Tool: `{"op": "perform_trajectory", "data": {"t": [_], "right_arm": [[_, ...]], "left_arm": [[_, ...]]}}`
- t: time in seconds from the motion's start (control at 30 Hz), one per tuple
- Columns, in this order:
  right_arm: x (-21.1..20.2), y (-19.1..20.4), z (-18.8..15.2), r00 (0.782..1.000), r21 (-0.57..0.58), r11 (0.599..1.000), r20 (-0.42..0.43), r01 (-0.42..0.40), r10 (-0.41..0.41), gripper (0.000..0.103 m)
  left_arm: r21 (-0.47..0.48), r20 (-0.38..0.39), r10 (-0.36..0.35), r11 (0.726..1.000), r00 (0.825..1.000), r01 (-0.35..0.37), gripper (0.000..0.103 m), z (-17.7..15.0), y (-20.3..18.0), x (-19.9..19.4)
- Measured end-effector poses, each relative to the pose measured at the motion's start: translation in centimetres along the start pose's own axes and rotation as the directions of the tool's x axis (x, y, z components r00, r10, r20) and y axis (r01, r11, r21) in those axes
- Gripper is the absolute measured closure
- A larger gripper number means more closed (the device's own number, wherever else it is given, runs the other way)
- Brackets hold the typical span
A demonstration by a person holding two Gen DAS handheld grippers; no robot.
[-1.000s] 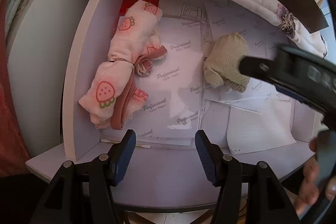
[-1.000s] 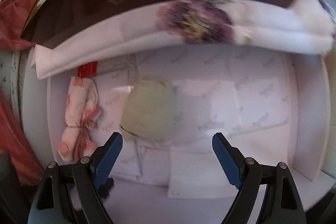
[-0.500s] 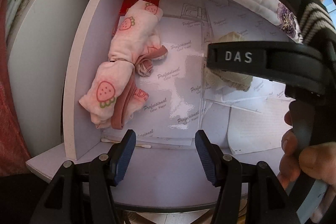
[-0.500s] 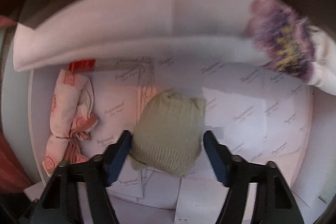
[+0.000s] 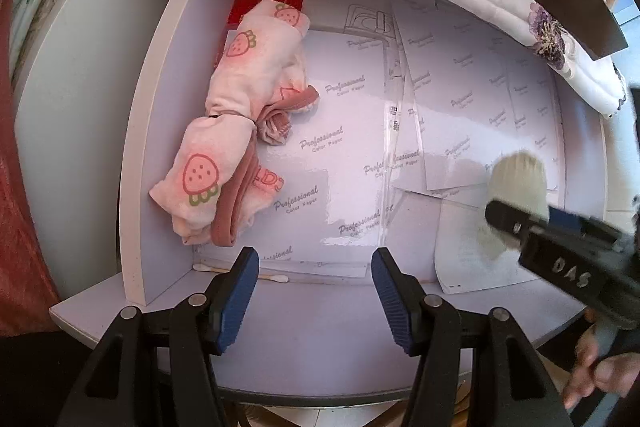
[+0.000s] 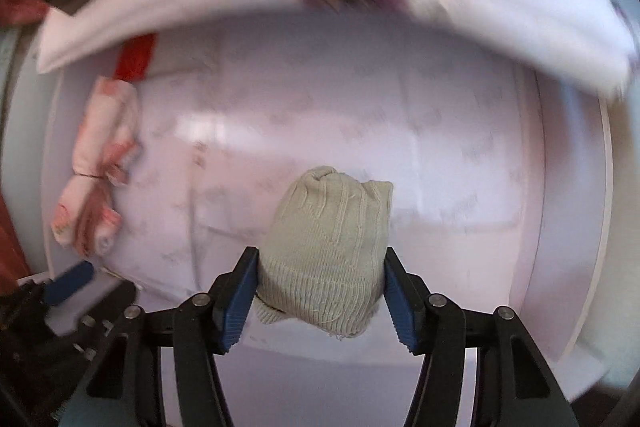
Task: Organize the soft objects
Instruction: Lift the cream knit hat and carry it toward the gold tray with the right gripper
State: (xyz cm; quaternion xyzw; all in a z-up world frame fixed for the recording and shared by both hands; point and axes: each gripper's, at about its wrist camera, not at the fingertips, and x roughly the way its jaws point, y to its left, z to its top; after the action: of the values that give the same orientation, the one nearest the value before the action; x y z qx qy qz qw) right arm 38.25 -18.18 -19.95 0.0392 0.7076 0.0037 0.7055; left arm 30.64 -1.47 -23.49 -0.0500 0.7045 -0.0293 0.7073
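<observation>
Between the blue pads of the right tongs a beige ribbed knitted sock bundle is gripped. Left tongs are held open; beyond them, leftward, a pink strawberry-print cloth roll lies.

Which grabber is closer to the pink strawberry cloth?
Left. The left gripper hovers empty just below the strawberry cloth; the right gripper grips the knitted sock farther right.

Beige knit sock ball: rolled up, pinched between blue fingers. Pink strawberry bundle: tied at middle, lying at drawer's left wall.
</observation>
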Motion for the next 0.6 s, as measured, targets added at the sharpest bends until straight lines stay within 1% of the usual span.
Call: {"op": "perform_trajectory", "data": {"t": [0.07,0.13,0.33,0.5,0.6], "right_arm": [[0.8,-0.1,-0.6,0.999,-0.022,0.998,-0.016,0.051,-0.052,0.043],[1.4,0.1,-1.0,0.997,-0.037,0.997,-0.021,0.072,-0.073,0.043],[1.3,1.2,-1.6,0.997,-0.075,0.994,-0.007,0.079,-0.080,0.043],[1.0,0.3,-0.9,0.996,-0.077,0.993,-0.001,0.084,-0.085,0.043],[0.3,0.6,-1.1,0.996,-0.085,0.993,-0.001,0.085,-0.086,0.042]], "left_arm": [[0.008,0.002,0.000,1.000,1.000,0.000,0.044,-0.2,-0.2,-0.2],[0.007,0.003,-0.005,1.000,1.000,0.005,0.044,-0.3,-0.3,-0.3],[0.016,-0.002,0.006,1.000,1.000,-0.006,0.044,-0.4,-0.7,-0.3],[0.014,-0.001,0.002,1.000,1.000,-0.002,0.044,-0.3,-0.7,-0.3],[0.022,-0.005,0.007,1.000,1.000,-0.007,0.044,-0.3,-0.7,-0.1]]}}
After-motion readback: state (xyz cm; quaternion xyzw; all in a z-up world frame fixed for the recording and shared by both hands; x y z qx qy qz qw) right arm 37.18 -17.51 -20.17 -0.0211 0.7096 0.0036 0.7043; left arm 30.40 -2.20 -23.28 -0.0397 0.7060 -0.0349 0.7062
